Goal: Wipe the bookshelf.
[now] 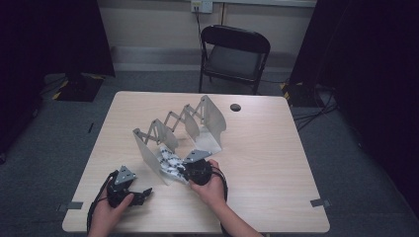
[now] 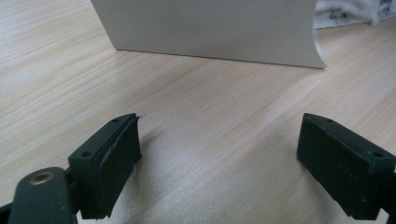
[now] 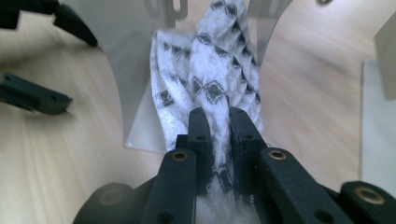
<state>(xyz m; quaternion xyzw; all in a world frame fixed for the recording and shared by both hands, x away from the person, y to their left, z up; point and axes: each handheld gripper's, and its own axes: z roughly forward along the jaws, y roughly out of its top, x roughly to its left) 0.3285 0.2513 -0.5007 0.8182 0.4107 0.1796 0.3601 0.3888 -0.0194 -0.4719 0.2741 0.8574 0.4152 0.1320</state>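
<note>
Table point(image 1: 276, 163): light wood top, carrying all items under inspection.
Chair point(image 1: 234, 57): black folding chair, standing beyond the far edge of the table.
Rack point(image 1: 170, 133): metal expanding divider with upright plates joined by scissor links, set at mid-table and running diagonally from near left to far right.
Cloth point(image 3: 210, 84): white fabric with a black pattern, lying on the rack's base between its two nearest plates; its near end reaches out toward the right gripper.
Right gripper point(image 3: 218, 119): at the near end of the rack, jaws almost together and pressed on the cloth from both sides.
Left gripper point(image 2: 219, 149): resting near the front left of the table, well apart from the cloth, jaws spread wide with bare tabletop between them, facing the rack's nearest plate.
</note>
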